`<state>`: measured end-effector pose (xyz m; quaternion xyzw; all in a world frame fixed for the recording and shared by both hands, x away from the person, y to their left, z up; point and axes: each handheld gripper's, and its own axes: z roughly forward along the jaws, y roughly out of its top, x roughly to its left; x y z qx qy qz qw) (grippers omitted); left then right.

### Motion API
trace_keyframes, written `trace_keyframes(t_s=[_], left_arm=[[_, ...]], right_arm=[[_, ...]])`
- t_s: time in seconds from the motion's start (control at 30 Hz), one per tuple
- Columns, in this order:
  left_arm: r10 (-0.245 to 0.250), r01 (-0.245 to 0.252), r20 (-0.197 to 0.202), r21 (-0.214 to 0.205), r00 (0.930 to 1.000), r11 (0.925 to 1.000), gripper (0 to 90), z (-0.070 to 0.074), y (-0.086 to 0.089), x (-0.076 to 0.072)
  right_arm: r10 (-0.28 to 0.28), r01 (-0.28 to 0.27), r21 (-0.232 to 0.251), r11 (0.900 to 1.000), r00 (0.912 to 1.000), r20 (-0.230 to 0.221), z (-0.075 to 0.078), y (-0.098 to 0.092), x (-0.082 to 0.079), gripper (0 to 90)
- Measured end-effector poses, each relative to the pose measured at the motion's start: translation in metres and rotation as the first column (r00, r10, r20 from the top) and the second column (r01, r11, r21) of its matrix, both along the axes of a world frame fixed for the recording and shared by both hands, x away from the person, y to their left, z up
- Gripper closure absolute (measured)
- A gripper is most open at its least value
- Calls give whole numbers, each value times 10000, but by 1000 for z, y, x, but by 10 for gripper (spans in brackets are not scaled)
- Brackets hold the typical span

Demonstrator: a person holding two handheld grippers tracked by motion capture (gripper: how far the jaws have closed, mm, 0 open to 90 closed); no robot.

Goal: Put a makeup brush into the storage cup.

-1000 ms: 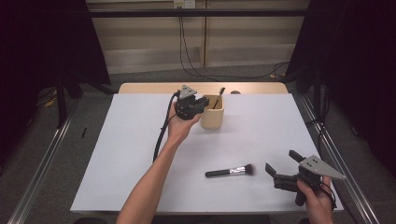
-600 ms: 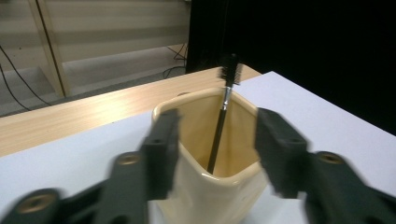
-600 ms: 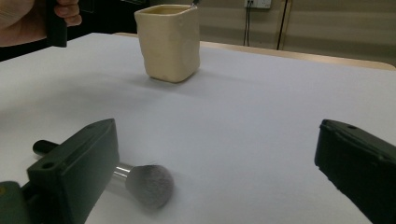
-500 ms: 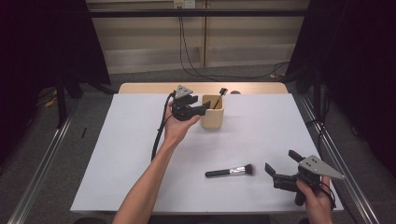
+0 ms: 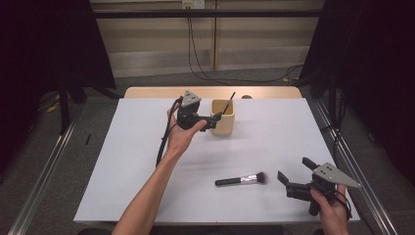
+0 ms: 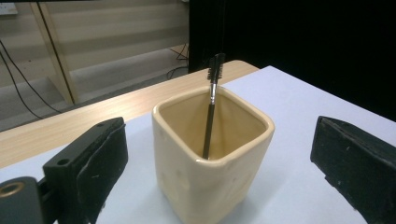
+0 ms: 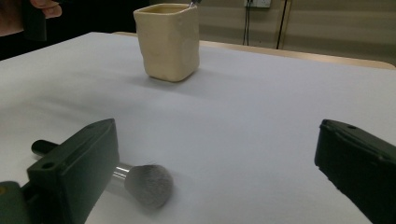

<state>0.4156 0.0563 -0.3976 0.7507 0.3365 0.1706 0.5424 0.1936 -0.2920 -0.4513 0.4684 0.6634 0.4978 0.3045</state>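
A cream square cup (image 5: 224, 120) stands at the back middle of the white sheet. A thin black brush (image 5: 228, 103) leans inside the cup (image 6: 210, 158), its bristle end (image 6: 215, 70) up. My left gripper (image 5: 214, 121) is held level just left of the cup. Its jaws have just been opening and now stand wide; in the left gripper view (image 6: 219, 135) the cup sits ahead of them, untouched. A black-handled makeup brush (image 5: 241, 180) lies on the sheet at front right. My right gripper (image 5: 294, 170) is open just right of it, the brush head (image 7: 147, 185) by its left jaw.
The white sheet (image 5: 279, 132) covers a wooden table whose bare edge (image 5: 147, 92) shows at the back. Metal rails (image 5: 44, 171) run along both sides on the floor, and cables hang by the far wall. A black cable (image 5: 164, 142) trails from my left gripper.
The left gripper's jaws have opened wide and the hand has drawn back a little to the left of the cup. The right gripper and the makeup brush have kept still.
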Motion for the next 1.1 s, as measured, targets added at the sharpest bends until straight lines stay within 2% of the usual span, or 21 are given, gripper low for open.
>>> trace_keyframes(t_s=[0.1, 0.2, 0.27, 0.4, 0.5, 0.6, 0.67, 0.73, 0.9, 0.97, 1.1], left_arm=[[-74, 75, 81, -94, 9999, 9999, 36, 4, 9, -5], [55, -53, 202, -107, 9998, 9999, 30, 7, 16, -9], [163, -166, 359, 62, 9992, 9998, 31, 9, 21, -11], [303, -311, 368, 208, 9989, 9993, 30, 10, 29, -15], [328, -329, 279, 47, 9991, 9994, 31, 10, 37, -18], [410, -414, 278, 129, 9988, 9991, 32, 9, 44, -20], [631, -635, 387, 97, 9973, 9979, 43, 10, 49, -22], [741, -736, 368, -154, 9966, 9972, 44, 13, 56, -25], [1062, -1042, 642, -334, 9923, 9940, 44, 18, 72, -31], [1148, -1112, 905, -440, 9893, 9928, 47, 15, 79, -32], [1260, -1225, 892, -434, 9880, 9915, 53, 9, 91, -34]], right_arm=[[-2, 2, -15, 10000, 10000, 9, 0, 0, 0, 0], [-69, 69, -3, 10000, 10000, 26, 0, -1, 0, 0], [-82, 82, -4, 10000, 10000, 26, 0, -2, 0, 0], [-26, 26, -27, 10000, 10000, 20, 0, -1, 0, 0], [-56, 56, -1, 10000, 10000, 2, 0, -1, 0, 0], [-77, 77, -24, 10000, 10000, 16, 0, -1, 0, 0], [-87, 87, -19, 10000, 10000, 11, 0, -1, 0, 0], [-76, 76, -27, 10000, 10000, 14, 0, -1, 0, 0], [-80, 80, -50, 10000, 10000, -3, 0, -1, 0, 0], [-84, 84, -51, 10000, 10000, -3, 0, -1, 0, 0], [-94, 94, -48, 9999, 10000, -8, 0, -1, 0, 0]])
